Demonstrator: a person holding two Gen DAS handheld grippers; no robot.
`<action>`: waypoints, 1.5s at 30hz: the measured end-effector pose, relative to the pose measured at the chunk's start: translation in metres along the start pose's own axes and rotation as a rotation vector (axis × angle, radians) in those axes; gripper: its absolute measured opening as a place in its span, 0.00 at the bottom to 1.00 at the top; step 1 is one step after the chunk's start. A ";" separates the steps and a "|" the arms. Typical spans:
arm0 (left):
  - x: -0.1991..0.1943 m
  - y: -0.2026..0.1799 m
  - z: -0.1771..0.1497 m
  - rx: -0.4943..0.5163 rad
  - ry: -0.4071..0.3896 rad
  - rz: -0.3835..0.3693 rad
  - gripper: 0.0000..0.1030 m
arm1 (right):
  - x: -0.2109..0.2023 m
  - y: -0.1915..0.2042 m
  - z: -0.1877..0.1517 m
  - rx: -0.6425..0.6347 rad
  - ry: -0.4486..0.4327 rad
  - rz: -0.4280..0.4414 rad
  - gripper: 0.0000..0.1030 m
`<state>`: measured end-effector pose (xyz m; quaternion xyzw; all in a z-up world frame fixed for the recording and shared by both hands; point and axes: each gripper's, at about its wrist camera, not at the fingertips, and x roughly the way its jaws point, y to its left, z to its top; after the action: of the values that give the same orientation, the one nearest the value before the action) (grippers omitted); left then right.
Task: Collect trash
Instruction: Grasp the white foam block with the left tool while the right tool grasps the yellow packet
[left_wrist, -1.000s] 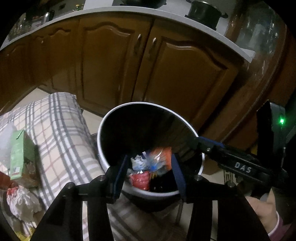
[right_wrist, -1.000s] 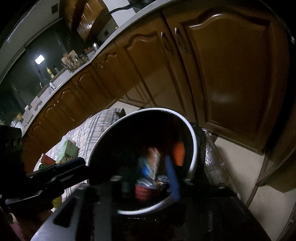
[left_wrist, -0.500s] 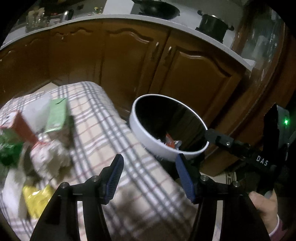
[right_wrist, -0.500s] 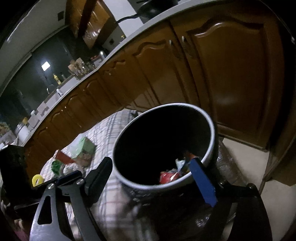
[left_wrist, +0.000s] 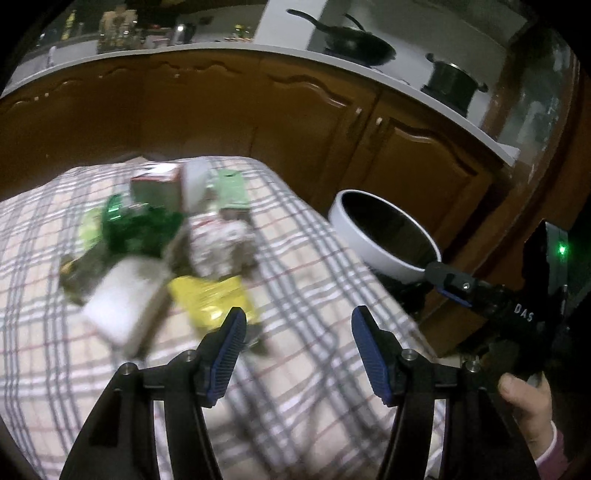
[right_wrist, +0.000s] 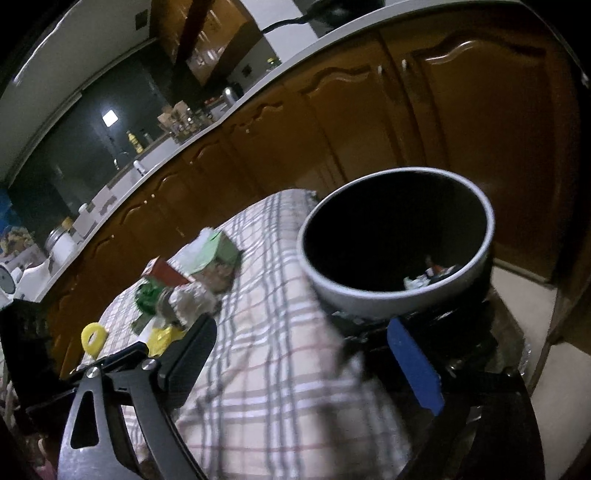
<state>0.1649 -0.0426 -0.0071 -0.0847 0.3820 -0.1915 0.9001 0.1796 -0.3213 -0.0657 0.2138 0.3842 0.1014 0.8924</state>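
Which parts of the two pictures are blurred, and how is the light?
Left wrist view: dim room, the trash pile is smeared by motion blur, the left gripper sharp. Right wrist view: the checked cloth blurs near the lens, the bin interior is almost black.

Wok (left_wrist: 356, 46), pot (left_wrist: 452, 83), brown cabinets (left_wrist: 413, 162).

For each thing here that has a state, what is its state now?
Left gripper: open, empty, above the cloth.
Right gripper: open, empty.
Bin: upright, no lid, some trash inside.
Trash pile: heaped on the checked cloth.
Cabinet doors: closed.
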 end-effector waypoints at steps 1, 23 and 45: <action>-0.006 0.005 -0.004 -0.004 -0.004 0.011 0.57 | 0.002 0.006 -0.003 -0.003 0.003 0.006 0.94; -0.045 0.074 -0.018 -0.071 -0.018 0.135 0.57 | 0.035 0.106 -0.049 -0.180 0.076 0.109 0.90; 0.032 0.090 0.007 0.001 0.063 0.221 0.51 | 0.094 0.135 -0.052 -0.288 0.214 0.099 0.09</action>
<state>0.2156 0.0263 -0.0504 -0.0354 0.4170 -0.0937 0.9033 0.2037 -0.1533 -0.0958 0.0901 0.4473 0.2211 0.8619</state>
